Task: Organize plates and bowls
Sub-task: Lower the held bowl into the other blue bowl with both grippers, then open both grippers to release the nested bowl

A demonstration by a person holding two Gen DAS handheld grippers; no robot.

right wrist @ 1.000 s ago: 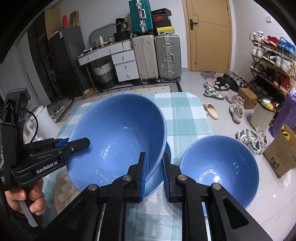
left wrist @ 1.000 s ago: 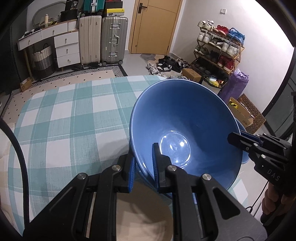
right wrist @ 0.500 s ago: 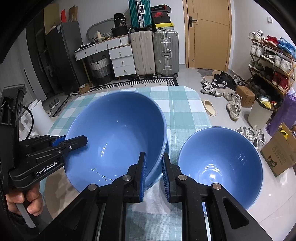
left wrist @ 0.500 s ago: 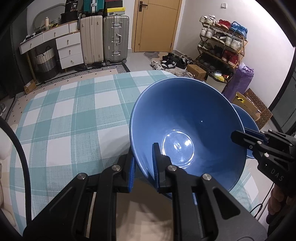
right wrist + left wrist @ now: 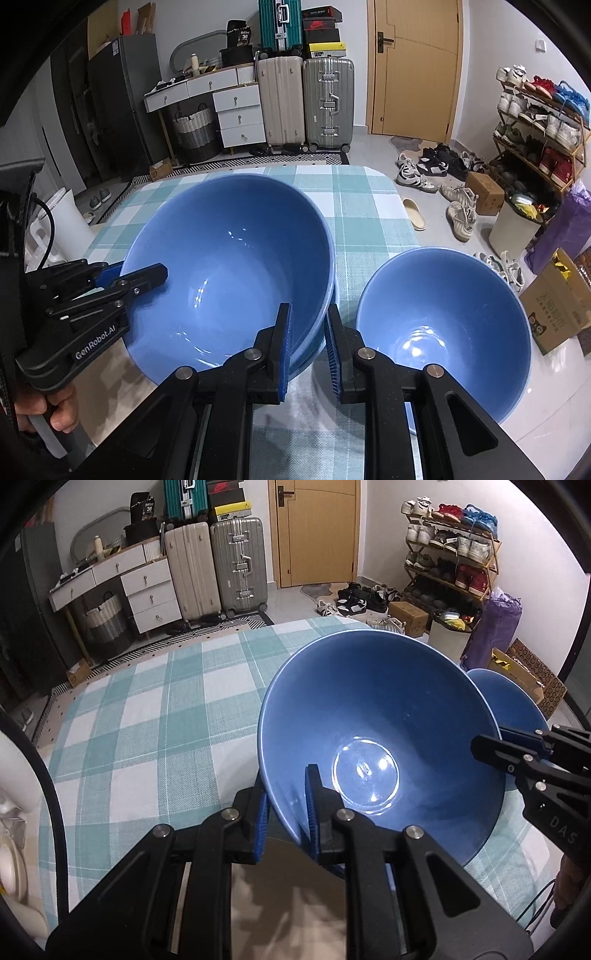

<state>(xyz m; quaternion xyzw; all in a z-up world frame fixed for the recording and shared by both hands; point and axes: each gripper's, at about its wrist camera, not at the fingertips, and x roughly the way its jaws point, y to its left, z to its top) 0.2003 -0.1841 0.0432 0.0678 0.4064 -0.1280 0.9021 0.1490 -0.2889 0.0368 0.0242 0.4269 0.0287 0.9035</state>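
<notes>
- The left claw [image 5: 284, 805] is clamped on the near-left rim of the large blue bowl [image 5: 376, 731], one pad inside the wall and one outside.
- The right claw [image 5: 306, 345] straddles the opposite rim of the same bowl. Its jaws are opening slightly; in the right wrist view the inner pad lies against the wall, while the outer pad appears to stand a little off it.
- That large bowl sits nested in a second blue bowl, whose rim [image 5: 332, 295] shows as a thin band just under it on the right. Whether the upper bowl is fully seated I cannot tell.
- Just beside the pair stands a smaller blue bowl [image 5: 443, 325], near the right edge of the bench [image 5: 147, 731], which is covered in a teal checked cloth.
- My reading: the stacking step is almost finished and letting go comes next.
- Risk: if one claw lets go first while the other grips, the bowl may tip on its rim and knock the one beneath.
- Risk: glazed walls look slippery, so a bowl set off-centre could slide or rock once freed.
- Risk: withdrawing the right claw sideways could bump the smaller bowl, which is close to the bench edge with hard floor [image 5: 424, 155] below.
</notes>
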